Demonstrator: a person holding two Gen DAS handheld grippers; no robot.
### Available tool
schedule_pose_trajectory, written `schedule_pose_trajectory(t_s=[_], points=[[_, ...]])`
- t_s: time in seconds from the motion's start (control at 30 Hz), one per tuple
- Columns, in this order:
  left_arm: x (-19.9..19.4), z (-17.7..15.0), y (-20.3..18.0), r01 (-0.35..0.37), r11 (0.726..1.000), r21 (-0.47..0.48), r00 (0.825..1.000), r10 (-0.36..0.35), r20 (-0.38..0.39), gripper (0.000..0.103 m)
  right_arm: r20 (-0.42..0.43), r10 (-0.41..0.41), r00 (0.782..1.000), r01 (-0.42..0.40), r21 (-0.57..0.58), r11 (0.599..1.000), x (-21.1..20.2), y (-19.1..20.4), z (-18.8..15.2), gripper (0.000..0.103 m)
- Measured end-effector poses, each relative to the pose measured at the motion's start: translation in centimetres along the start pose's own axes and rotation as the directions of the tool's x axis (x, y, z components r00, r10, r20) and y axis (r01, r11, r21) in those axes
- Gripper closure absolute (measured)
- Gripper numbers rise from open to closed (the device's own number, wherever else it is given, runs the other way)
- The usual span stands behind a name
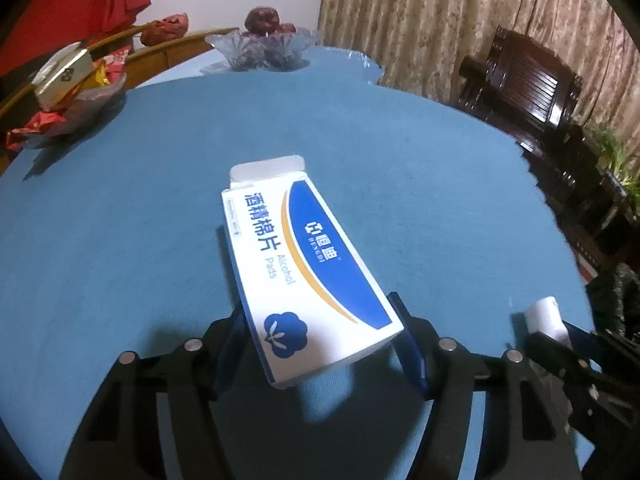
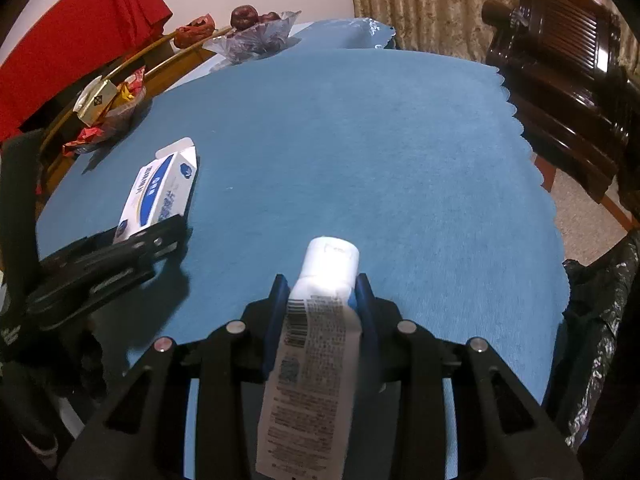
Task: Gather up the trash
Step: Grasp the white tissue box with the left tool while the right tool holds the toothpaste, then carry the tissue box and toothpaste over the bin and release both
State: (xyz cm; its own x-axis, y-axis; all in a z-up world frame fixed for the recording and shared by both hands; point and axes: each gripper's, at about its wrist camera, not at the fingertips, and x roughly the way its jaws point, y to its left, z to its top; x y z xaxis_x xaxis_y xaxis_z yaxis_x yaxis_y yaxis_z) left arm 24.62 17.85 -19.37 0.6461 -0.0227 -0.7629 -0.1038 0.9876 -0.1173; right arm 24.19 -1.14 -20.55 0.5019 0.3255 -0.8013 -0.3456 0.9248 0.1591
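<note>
Left gripper: the black two-finger left gripper with blue pads [image 1: 320, 312] stands partly closed around the near end of a white and blue cardboard box of alcohol pads [image 1: 304, 264]; both blue pads lie against the box's long sides, so it is gripped.
Box: it points away from the camera, its white end flap [image 1: 266, 169] open at the far end; the near end looks raised off the cloth, with a shadow beneath it. In the right wrist view the same box [image 2: 158, 196] sits at the left, held by the left gripper [image 2: 140, 236].
Right gripper: the black right gripper with blue pads [image 2: 322, 292] is closed about a third of the way on a white squeeze tube with a printed label and barcode [image 2: 316, 344]; the pads pinch the tube just below its white cap [image 2: 332, 256], and the cap points away over the table.
Tube from the left: its cap end [image 1: 544, 316] shows at the right edge, well apart from the box.
Table: a round table under a blue cloth with a scalloped edge [image 2: 380, 140].
Far side: a clear glass bowl of dark red fruit [image 1: 264, 46]; a second glass dish with wrappers and a gold and white packet [image 1: 76, 92] to the left.
Surroundings: patterned beige curtain [image 1: 440, 20], dark wooden chair [image 1: 528, 88], red cloth [image 2: 80, 28], black plastic bag [image 2: 600, 320] at the table's right edge.
</note>
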Motion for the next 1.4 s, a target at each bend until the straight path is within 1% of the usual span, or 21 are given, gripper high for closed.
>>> schedule_pose_trajectory(t_s=[0.23,0.47,0.7,0.87,0.97,1.07,1.2,1.37,1.4], points=[[-3.2,-0.9,-0.9,0.032,0.998,0.05,0.999,-0.033,0.026,0.041,0.015,0.026,1.0,-0.025,-0.024,0.999,-2.1,0.4,-0.4,0.07],[-5.6,-1.7,-2.2,0.068,0.995,0.078,0.997,-0.07,0.033,0.042,0.034,0.049,0.998,-0.049,0.007,0.999,-4.6,-0.2,-0.5,0.07],[-7.6,-1.5,-5.1,0.11,0.985,0.13,0.992,-0.117,0.05,0.042,0.086,0.061,0.994,-0.065,0.037,0.997,-8.6,-1.7,-0.8,0.07],[-9.2,-1.1,-8.0,0.151,0.975,0.166,0.984,-0.164,0.07,0.043,0.141,0.043,0.989,-0.052,0.063,0.997,-12.5,-3.6,-1.2,0.07],[-10.2,-0.8,-10.5,0.188,0.962,0.199,0.974,-0.208,0.085,0.043,0.174,0.011,0.985,-0.025,0.078,0.997,-15.1,-5.2,-1.5,0.07],[-11.1,-0.6,-13.7,0.234,0.941,0.242,0.96,-0.263,0.094,0.043,0.201,-0.041,0.979,0.02,0.104,0.994,-17.5,-7.3,-2.1,0.07],[-12.1,-0.6,-18.5,0.301,0.904,0.305,0.935,-0.342,0.091,0.043,0.218,-0.119,0.969,0.086,0.155,0.984,-20.2,-11.0,-3.4,0.07],[-12.4,-1.0,-23.7,0.356,0.86,0.366,0.91,-0.407,0.072,0.043,0.217,-0.204,0.955,0.159,0.209,0.965,-22.6,-15.2,-5.2,0.07],[-12.2,-1.3,-25.1,0.368,0.846,0.385,0.904,-0.423,0.065,0.043,0.215,-0.218,0.952,0.171,0.219,0.961,-22.9,-16.0,-5.6,0.07]])
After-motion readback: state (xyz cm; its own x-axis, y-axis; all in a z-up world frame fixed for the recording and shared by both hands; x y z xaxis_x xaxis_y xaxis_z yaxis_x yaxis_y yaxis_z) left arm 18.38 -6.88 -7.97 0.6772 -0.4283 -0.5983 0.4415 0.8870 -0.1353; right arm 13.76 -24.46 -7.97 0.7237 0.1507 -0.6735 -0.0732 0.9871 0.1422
